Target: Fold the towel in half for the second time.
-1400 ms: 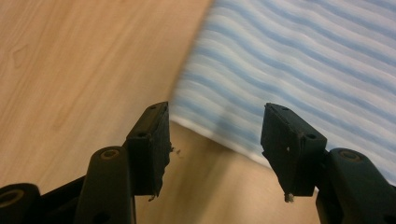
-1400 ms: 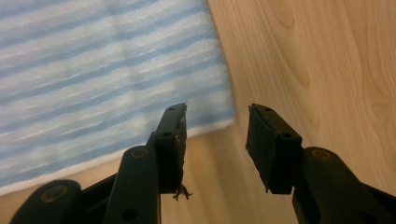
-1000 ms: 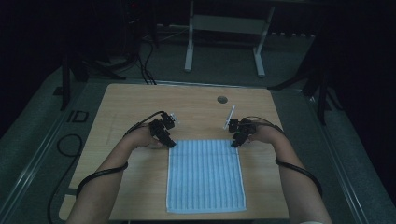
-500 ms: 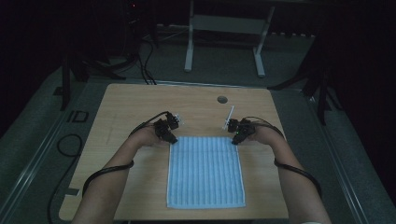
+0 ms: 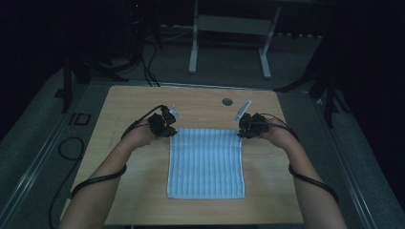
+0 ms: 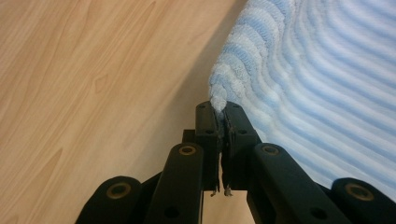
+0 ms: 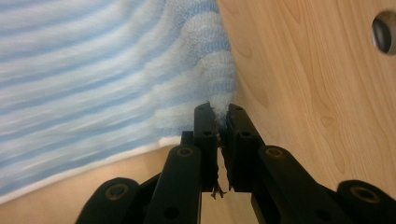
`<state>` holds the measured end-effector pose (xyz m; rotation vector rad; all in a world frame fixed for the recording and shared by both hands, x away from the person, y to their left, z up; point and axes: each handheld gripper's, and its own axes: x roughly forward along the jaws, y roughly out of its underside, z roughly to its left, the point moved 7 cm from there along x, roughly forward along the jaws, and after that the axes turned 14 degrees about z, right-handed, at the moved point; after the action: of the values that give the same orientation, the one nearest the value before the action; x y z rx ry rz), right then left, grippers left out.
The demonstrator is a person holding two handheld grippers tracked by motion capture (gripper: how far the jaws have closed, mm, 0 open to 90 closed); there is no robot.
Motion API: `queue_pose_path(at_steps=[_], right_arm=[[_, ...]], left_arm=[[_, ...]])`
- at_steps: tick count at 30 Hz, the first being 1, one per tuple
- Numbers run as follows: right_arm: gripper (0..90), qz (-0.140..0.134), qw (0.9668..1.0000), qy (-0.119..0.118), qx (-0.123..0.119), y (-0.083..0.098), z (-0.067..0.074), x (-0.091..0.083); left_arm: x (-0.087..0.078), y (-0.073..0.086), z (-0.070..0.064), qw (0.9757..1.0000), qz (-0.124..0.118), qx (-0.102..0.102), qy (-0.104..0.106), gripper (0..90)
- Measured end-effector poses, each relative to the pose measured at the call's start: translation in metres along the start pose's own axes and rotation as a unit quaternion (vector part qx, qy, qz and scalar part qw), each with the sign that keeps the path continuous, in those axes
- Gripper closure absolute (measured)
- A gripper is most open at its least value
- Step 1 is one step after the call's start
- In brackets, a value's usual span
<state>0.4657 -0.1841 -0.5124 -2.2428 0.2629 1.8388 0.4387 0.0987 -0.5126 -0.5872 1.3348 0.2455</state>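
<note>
A light blue striped towel (image 5: 205,164) lies on the wooden table (image 5: 119,109), long side running away from me. My left gripper (image 5: 168,130) holds its far left corner. In the left gripper view the jaws (image 6: 219,108) are shut, with the towel (image 6: 308,79) corner bunched between the tips. My right gripper (image 5: 242,130) holds the far right corner. In the right gripper view its jaws (image 7: 219,111) have just closed on the towel (image 7: 116,70), pinching a fold of terry. Both corners are raised slightly off the wood.
A small round hole (image 5: 227,101) sits in the table beyond the towel, and the same hole (image 7: 385,31) appears in the right gripper view. Cables (image 5: 95,181) trail from both forearms. A metal stand (image 5: 229,28) is on the floor behind the table.
Both grippers have closed on the towel's far corners and risen a little. The towel's far edge now sits higher and farther up the table than a second ago.
</note>
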Motion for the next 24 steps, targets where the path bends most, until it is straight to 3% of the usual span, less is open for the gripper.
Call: queue_pose_path(at_steps=[4,8,9,10,15,19,22,24], right_arm=[[84.1,-0.014,0.9994,0.026,-0.02,0.009,0.023,-0.016],[83.9,-0.026,0.9984,0.034,-0.038,0.02,0.053,-0.024],[83.8,-0.023,0.9983,0.033,-0.042,0.022,0.061,-0.025],[83.7,-0.022,0.9976,0.04,-0.053,0.025,0.067,-0.026],[83.4,-0.037,0.9964,0.045,-0.062,0.038,0.097,-0.038],[83.2,-0.057,0.9954,0.035,-0.069,0.049,0.121,-0.045],[83.0,-0.049,0.9952,0.034,-0.077,0.055,0.141,-0.041],[82.7,-0.046,0.995,0.017,-0.087,0.057,0.156,-0.033]], left_arm=[[-0.02,0.012,-0.021,0.9995,-0.02,0.022,-0.007,86.4],[-0.028,0.027,-0.048,0.9985,-0.019,0.052,0.001,86.2],[-0.029,0.03,-0.054,0.998,-0.018,0.06,-0.006,86.2],[-0.031,0.033,-0.06,0.9978,-0.02,0.064,-0.005,86.2],[-0.044,0.047,-0.084,0.9967,-0.031,0.074,0.006,86.1],[-0.044,0.058,-0.104,0.9962,-0.025,0.083,0.015,86.0],[-0.038,0.066,-0.12,0.9951,-0.021,0.093,0.026,85.6],[-0.029,0.073,-0.13,0.994,-0.008,0.106,0.028,85.0]])
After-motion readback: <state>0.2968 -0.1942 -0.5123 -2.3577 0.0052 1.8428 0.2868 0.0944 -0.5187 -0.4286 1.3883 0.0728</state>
